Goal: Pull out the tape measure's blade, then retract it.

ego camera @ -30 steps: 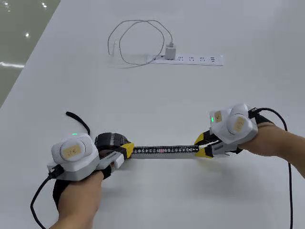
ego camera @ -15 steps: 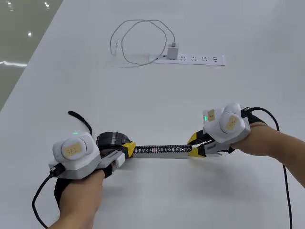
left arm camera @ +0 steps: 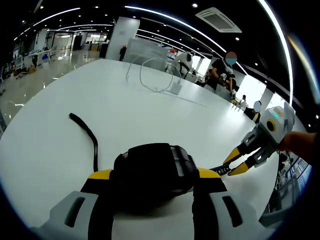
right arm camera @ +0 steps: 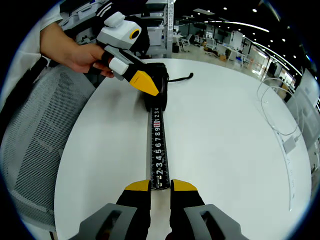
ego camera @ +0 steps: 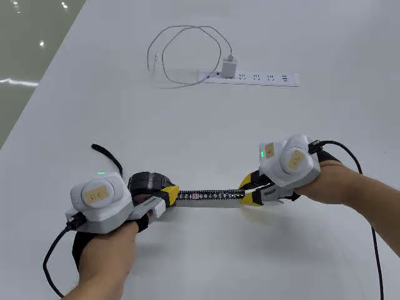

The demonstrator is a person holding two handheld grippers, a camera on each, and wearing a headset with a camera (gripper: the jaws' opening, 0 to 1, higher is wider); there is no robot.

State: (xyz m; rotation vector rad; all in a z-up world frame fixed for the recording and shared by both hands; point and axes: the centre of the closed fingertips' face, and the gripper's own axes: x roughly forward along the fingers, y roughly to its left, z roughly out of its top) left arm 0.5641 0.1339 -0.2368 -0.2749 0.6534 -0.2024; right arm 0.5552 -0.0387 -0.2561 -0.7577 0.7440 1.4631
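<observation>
case: the black tape measure (ego camera: 147, 183) sits near the person on the white table (ego camera: 187, 125), with its blade (ego camera: 209, 196) drawn part-way out to the right
left gripper: the left gripper (ego camera: 164, 199) is clamped across the tape measure's body, a yellow tip on each flank
right gripper: the right gripper (ego camera: 247, 191) is closed on the blade's free end
step in hand: judged as mid-stroke, with the blade taut between the two grippers; this moment alone does not tell whether it is going out or coming back
doing it well: hold the right gripper in line with the case mouth so the blade runs flat without twisting or kinking; pin the body down so that it does not slide; on the return, walk the end back at a steady pace, since a released spring blade would likely whip
right gripper view: it gives the printed numerals and a red mark on the blade (right arm camera: 158, 145), which runs dead straight into the case beneath the other gripper's yellow tip
left gripper view: it gives the jaws straddling the body squarely and the wrist strap (left arm camera: 85, 132) trailing loose on the table behind
head view: it gives the whole span, plus a power strip (ego camera: 250, 78) with a charger (ego camera: 229, 66) and a looped cable (ego camera: 181, 53), well apart at the far side
uncertain: whether the blade touches the tabletop or hangs just above it cannot be told
</observation>
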